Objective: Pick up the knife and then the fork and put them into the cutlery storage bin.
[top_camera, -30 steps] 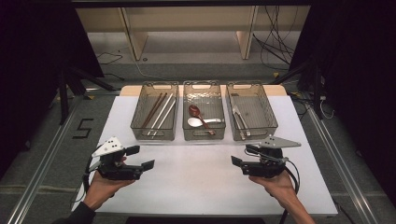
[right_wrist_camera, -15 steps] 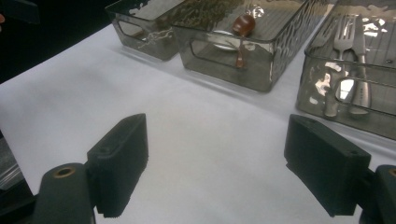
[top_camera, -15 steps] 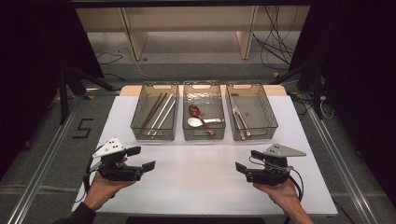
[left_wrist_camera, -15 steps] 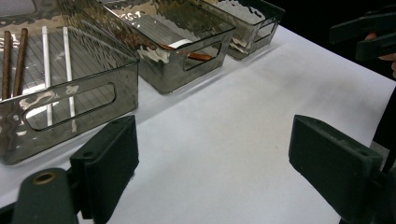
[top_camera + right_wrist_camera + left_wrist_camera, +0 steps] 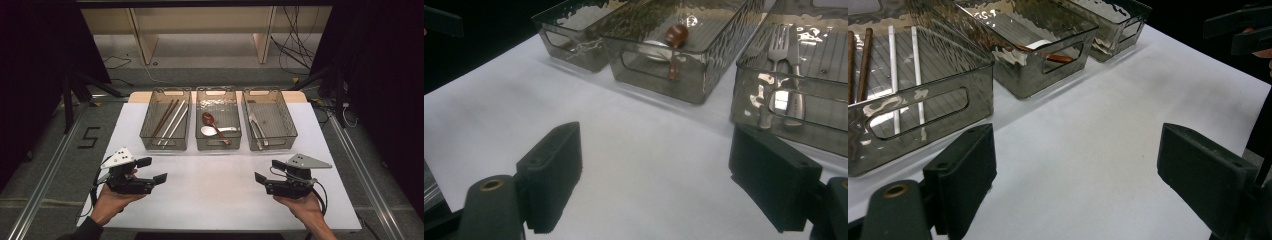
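Left gripper, right gripper: fingers spread, empty, over table; nearest bin apparently chopsticks.

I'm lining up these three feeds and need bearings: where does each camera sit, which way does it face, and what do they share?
High view: above the person's side, looking forward and down on the white table; both hands with the left gripper and right gripper show.
Left gripper view: on the left gripper, low, its open jaws toward the chopstick bin.
Right gripper view: on the right gripper, low, its open jaws toward the fork bin.
Shared: all show the middle spoon bin.
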A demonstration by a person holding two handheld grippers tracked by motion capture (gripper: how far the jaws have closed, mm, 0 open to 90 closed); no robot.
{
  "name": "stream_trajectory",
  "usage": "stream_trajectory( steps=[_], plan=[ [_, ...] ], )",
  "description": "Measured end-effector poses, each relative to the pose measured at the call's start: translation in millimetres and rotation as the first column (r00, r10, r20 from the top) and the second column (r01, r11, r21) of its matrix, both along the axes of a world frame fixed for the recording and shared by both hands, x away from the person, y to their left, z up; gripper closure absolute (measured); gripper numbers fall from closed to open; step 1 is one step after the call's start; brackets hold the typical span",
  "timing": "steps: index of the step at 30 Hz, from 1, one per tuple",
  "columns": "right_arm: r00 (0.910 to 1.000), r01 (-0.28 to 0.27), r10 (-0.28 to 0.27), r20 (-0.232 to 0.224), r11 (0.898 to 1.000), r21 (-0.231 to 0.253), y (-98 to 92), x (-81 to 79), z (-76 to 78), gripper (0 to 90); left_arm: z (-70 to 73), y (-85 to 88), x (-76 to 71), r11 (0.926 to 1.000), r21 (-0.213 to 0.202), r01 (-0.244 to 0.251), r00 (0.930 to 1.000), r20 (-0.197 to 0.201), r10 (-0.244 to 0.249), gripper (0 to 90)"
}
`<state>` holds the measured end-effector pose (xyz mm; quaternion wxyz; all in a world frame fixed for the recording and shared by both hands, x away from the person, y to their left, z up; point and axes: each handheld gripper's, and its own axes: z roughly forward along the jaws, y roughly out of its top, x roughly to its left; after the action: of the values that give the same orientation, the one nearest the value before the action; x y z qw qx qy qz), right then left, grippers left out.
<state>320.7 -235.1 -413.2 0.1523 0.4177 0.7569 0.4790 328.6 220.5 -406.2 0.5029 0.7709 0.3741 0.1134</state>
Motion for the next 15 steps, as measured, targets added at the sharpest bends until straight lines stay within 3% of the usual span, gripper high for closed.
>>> stream_trajectory(
  steps=[15],
  plan=[
    [1.0000, 0.002, -0.002, -0.001, 1.000, 0.008, -0.2, 0.1, 1.1, 22.3, -0.2, -0.2, 0.2, 1.0000, -0.001, 0.001, 1.0000, -0.001, -0.001, 15.3]
  ],
)
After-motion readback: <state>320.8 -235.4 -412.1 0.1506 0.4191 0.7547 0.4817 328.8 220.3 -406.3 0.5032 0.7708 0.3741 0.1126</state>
